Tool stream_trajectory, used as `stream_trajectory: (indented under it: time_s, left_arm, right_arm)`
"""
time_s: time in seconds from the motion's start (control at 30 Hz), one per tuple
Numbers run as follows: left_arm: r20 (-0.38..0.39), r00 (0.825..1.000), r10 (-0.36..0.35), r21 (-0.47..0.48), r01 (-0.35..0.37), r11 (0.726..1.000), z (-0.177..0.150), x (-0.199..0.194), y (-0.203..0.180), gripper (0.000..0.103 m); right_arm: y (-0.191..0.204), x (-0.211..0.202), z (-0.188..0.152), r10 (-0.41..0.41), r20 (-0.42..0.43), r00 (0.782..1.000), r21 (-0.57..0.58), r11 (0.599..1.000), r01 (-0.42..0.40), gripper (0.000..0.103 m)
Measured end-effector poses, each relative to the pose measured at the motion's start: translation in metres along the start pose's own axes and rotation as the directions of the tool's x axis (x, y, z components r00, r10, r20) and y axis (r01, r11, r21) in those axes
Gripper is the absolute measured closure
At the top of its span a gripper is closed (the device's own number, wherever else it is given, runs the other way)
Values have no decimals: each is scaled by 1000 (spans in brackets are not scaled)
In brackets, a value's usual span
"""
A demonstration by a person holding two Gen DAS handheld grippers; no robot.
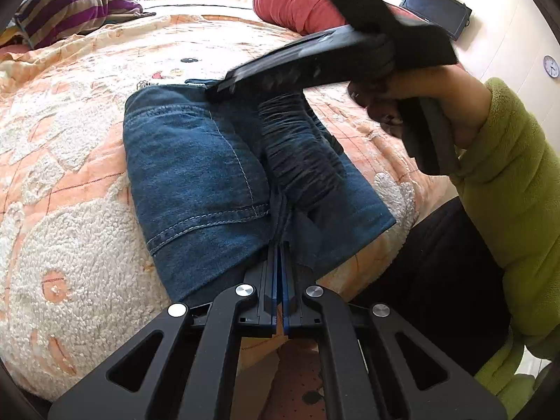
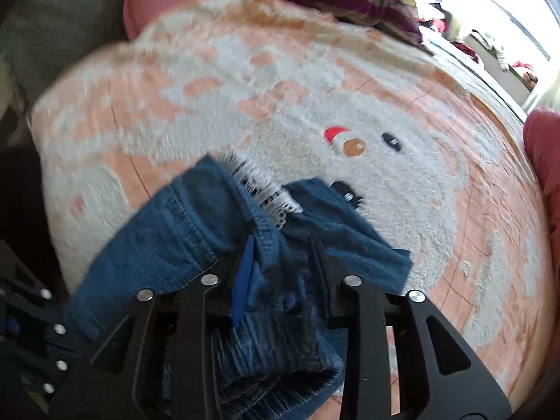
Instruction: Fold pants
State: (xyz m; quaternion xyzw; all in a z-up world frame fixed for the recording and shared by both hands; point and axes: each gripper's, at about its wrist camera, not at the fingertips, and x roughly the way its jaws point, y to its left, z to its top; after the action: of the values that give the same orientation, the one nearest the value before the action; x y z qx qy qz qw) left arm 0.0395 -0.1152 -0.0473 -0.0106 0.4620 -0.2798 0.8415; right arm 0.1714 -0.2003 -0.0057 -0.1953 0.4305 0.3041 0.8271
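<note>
Denim fills the space ahead of both your tools: the pants (image 1: pixel 196 171) lie folded into a compact bundle on the bedspread (image 1: pixel 63 245), near its edge. Your left gripper (image 1: pixel 279 255) has its jaws pressed together on a pinch of the pants' near edge, the fabric gathered into a thin ridge running straight out from the tips. Your right gripper (image 2: pixel 280 262) has its jaws spread, with bunched denim (image 2: pixel 196 238) lying between them and over the frame; the view is blurred, so you cannot tell whether the fingers actually touch the cloth. From the left wrist view, your right tool crosses above the far side of the bundle, held in your right hand (image 1: pixel 437 105). Beyond the jaws sit a red pillow (image 1: pixel 297 7) and a striped blanket (image 1: pixel 77 7).
</note>
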Motion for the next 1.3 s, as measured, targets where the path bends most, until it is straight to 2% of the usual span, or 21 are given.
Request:
stream_trajectory:
  time_s: [0.1,0.2,0.27,0.33,0.4,0.43,0.47,0.53,0.63,0.73,0.77,0.8,0.83,0.9,1.07,1.17,1.2,1.3]
  left_arm:
    - [-4,1000,-9,-8,9,1000,-2,-6,-3,99]
    - [10,999,-32,-22,32,999,-5,-21,-4,88]
    - [26,999,-29,-30,29,999,-5,-30,-4,84]
    - [54,999,-7,-36,9,999,-4,-44,0,69]
    - [81,996,22,-53,-17,998,-1,-55,9,61]
    - [91,995,35,-61,-29,998,0,-59,12,61]
    - [99,994,52,-75,-45,996,3,-64,20,60]
    - [109,990,84,-114,-72,991,9,-71,34,53]
    - [115,987,114,-165,-95,982,21,-77,55,53]
    - [103,985,136,-157,-119,980,35,-76,64,55]
    - [94,985,143,-140,-129,982,42,-73,64,55]
    - [85,986,144,-123,-133,984,50,-69,63,58]
    - [76,988,138,-111,-129,985,55,-63,60,70]
    - [60,991,121,-76,-116,990,69,-51,55,75]
    - [36,995,93,-40,-91,995,81,-24,52,77]
    - [11,997,73,-64,-72,995,76,-6,56,77]
    - [2,997,73,-67,-73,995,74,-1,58,77]
    - [-13,997,73,-68,-74,995,69,11,63,77]
  right_arm:
    - [-14,-25,-2,4,91,996,59,998,-9,66]
    - [-20,-53,-7,15,178,984,84,996,-31,60]
    - [-15,-73,-11,23,232,972,59,998,-38,55]
    - [-7,-86,-16,34,264,964,29,999,-43,48]
    - [5,-99,-26,55,292,955,-2,998,-57,46]
    - [12,-104,-32,68,301,951,-22,998,-65,45]
    - [18,-108,-37,76,304,950,-39,997,-68,45]
    - [31,-115,-47,103,295,950,-91,993,-79,45]
    - [59,-115,-57,138,238,961,-194,977,-93,45]
    - [89,-109,-65,148,178,973,-291,952,-92,45]
    - [97,-105,-67,150,159,976,-317,944,-93,46]
    - [106,-100,-69,159,131,978,-346,932,-105,53]
    - [113,-96,-73,168,110,980,-362,925,-117,56]
    - [125,-85,-78,182,69,981,-395,908,-141,57]
    - [132,-61,-86,145,18,989,-435,892,-123,63]
    - [131,-45,-84,114,-10,993,-439,892,-107,79]
    - [129,-41,-83,114,-21,993,-433,894,-112,95]
    - [121,-43,-80,163,-48,986,-373,912,-169,101]
